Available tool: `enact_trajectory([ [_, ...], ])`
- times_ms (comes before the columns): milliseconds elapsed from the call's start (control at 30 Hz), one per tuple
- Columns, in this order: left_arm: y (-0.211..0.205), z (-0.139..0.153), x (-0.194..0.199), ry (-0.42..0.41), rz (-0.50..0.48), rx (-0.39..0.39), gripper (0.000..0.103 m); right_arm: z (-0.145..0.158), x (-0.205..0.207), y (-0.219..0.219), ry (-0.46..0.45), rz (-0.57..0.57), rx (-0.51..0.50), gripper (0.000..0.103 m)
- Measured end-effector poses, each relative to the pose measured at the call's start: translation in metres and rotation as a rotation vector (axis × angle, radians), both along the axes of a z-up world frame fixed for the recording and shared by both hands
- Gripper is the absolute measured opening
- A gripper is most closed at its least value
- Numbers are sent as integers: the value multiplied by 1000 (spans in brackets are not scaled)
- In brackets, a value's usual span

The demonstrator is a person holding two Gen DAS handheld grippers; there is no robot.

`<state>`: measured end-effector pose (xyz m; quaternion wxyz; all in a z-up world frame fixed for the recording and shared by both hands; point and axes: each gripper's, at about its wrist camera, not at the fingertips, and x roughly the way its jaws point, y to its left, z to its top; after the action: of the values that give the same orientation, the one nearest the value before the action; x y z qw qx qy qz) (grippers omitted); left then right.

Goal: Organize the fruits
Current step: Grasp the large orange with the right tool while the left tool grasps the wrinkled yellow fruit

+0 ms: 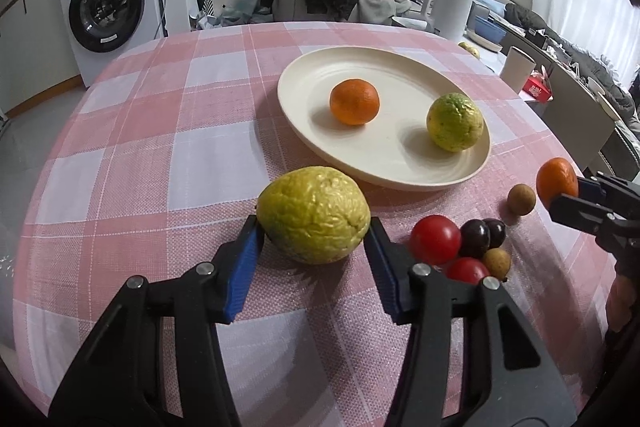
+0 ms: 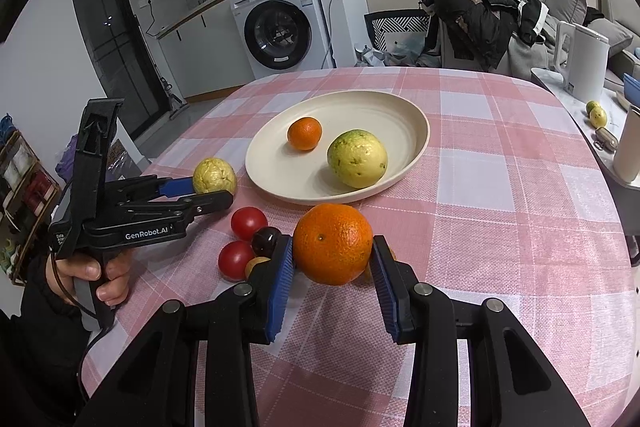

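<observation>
My left gripper (image 1: 314, 239) is shut on a yellow-green guava (image 1: 313, 214) just above the checked cloth; it also shows in the right wrist view (image 2: 214, 175). My right gripper (image 2: 332, 263) is shut on an orange (image 2: 333, 249), also seen at the right in the left wrist view (image 1: 557, 181). A cream plate (image 1: 320, 75) holds a small orange (image 1: 354, 101) and a second guava (image 1: 455, 121). The plate (image 2: 280, 179) lies just beyond both grippers.
Two red tomatoes (image 1: 435, 239), dark grapes (image 1: 476, 238) and small brown longans (image 1: 521, 199) lie clustered between the grippers. A white kettle (image 2: 584, 63) and cup (image 2: 630, 147) stand on a side table at the right. A chair with clothes (image 2: 472, 15) stands behind the table.
</observation>
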<state>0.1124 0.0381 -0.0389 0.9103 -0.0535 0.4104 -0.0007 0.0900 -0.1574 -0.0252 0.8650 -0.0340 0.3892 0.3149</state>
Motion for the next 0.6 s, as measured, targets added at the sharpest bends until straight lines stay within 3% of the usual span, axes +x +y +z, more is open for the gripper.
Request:
enact_trajectory([
  [600,1,15,-13,-74,3,1,49,4,8,-4,-12,-37,28,39],
])
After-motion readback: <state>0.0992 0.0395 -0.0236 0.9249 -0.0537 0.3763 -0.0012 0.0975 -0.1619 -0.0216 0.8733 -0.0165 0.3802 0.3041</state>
